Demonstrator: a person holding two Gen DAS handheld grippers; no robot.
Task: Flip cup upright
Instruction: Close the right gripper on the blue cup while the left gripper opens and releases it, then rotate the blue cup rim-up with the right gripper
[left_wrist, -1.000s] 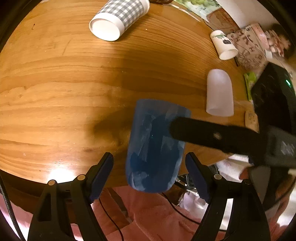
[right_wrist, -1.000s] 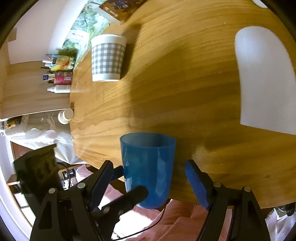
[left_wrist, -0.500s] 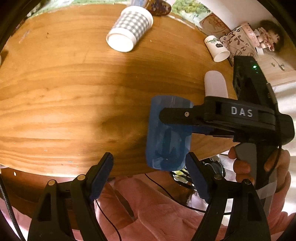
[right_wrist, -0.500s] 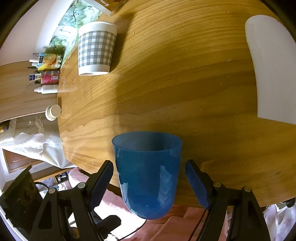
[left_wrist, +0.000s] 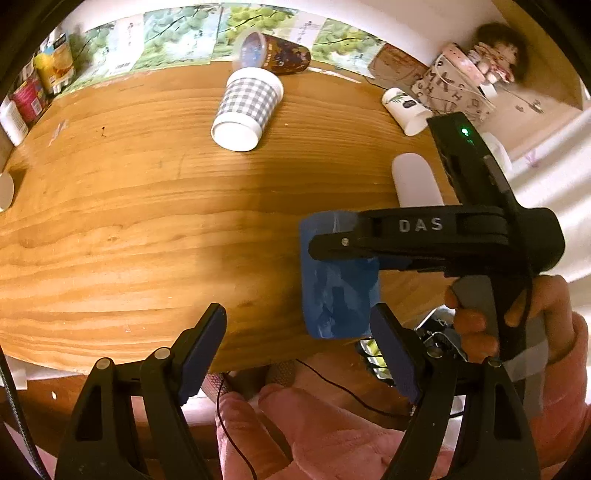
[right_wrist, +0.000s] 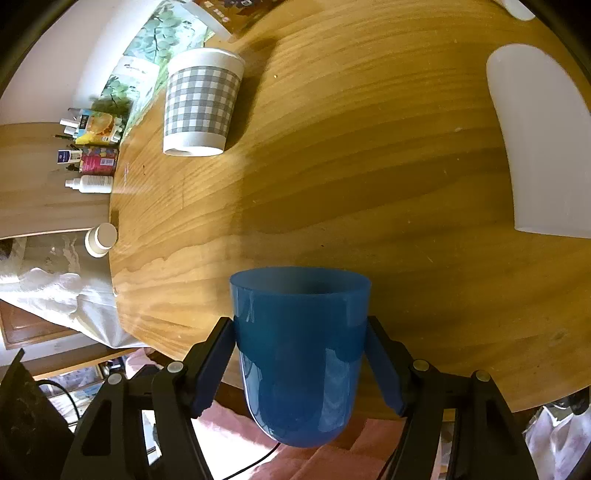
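Observation:
A blue plastic cup (right_wrist: 299, 350) is clamped between the fingers of my right gripper (right_wrist: 300, 332), its open rim pointing away from the camera over the wooden table's near edge. In the left wrist view the same blue cup (left_wrist: 338, 291) hangs above the table edge, with the right gripper (left_wrist: 343, 242) shut on it from the right. My left gripper (left_wrist: 299, 345) is open and empty, just left of and below the cup.
A grey checked paper cup (left_wrist: 245, 107) lies on its side at the back of the wooden table (left_wrist: 129, 221). A white frosted cup (left_wrist: 415, 181) and a small printed paper cup (left_wrist: 404, 109) lie at the right. Bottles (right_wrist: 88, 162) and boxes stand past the table's far side.
My right gripper has closed on the blue cup. My left gripper has drawn back and left, so more of the table and the right gripper's body now show.

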